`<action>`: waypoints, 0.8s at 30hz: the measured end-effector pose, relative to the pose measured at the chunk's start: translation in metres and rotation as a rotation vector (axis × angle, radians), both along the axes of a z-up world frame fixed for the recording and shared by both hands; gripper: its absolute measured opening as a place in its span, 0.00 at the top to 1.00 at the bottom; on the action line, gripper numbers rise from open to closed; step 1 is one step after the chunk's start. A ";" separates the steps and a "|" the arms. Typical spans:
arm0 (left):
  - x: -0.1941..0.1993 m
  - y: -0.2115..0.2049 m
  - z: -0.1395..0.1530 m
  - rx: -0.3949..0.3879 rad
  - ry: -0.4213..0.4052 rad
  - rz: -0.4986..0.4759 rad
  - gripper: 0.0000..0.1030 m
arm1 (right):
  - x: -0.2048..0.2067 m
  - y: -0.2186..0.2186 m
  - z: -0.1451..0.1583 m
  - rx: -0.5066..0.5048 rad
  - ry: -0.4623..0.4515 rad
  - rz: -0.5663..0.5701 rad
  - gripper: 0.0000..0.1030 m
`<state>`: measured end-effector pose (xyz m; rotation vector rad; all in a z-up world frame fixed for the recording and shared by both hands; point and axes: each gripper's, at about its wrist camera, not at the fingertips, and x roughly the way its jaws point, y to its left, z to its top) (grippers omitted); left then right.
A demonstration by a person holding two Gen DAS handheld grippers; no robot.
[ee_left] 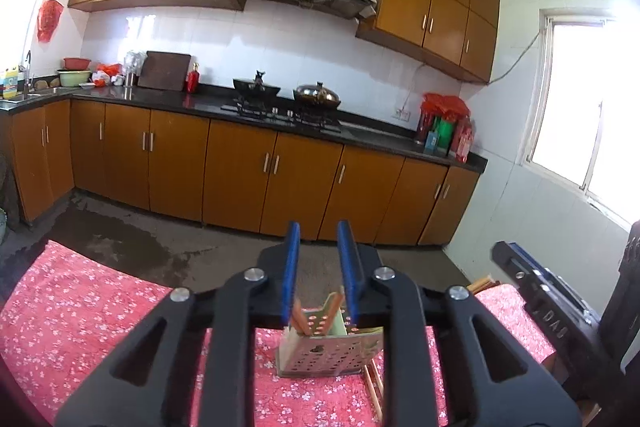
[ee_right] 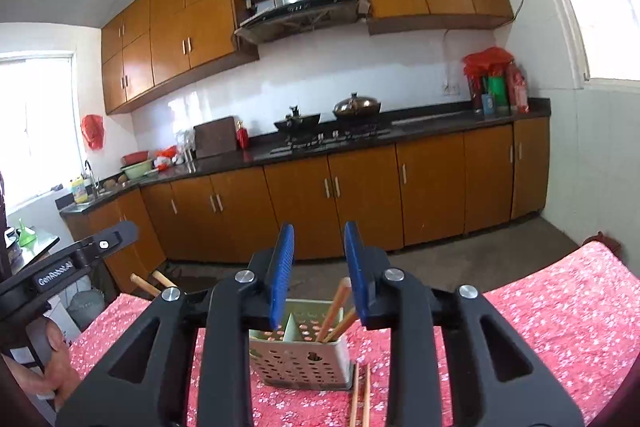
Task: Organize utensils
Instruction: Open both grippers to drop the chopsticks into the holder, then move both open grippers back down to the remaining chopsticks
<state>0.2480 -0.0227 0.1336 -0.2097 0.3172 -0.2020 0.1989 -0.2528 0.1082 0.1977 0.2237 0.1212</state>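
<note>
Black-armed left tongs (ee_left: 318,269) and right tongs (ee_right: 319,273) fill the foreground, each parted a little with nothing between the blue pads. Beneath them spreads a bench with a pink flowered cloth (ee_right: 560,307). At six o'clock of centre stands a perforated metal utensil holder (ee_right: 298,355), chopsticks (ee_right: 334,307) leaning inside. Two loose chopsticks (ee_right: 360,399) lie just beside its base. Likely next step: gripping these and standing them in the holder.

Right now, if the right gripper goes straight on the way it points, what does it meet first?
Probably nothing close: the right gripper aims over the chopstick holder, toward the lower cabinets. Depth is unclear.
</note>
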 end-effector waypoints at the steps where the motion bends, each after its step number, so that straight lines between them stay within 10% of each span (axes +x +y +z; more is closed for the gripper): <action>1: -0.006 0.004 0.002 0.003 -0.004 0.010 0.75 | -0.007 -0.005 0.004 -0.003 -0.007 -0.016 0.73; 6: -0.039 0.035 -0.004 0.043 0.017 0.079 0.69 | -0.025 -0.033 -0.006 -0.004 0.049 -0.095 0.73; 15: -0.048 0.083 -0.128 0.159 0.332 0.146 0.67 | -0.014 -0.054 -0.158 0.074 0.566 0.010 0.81; 24: -0.054 0.078 -0.198 0.103 0.491 0.044 0.67 | -0.017 -0.004 -0.210 -0.030 0.689 0.116 0.85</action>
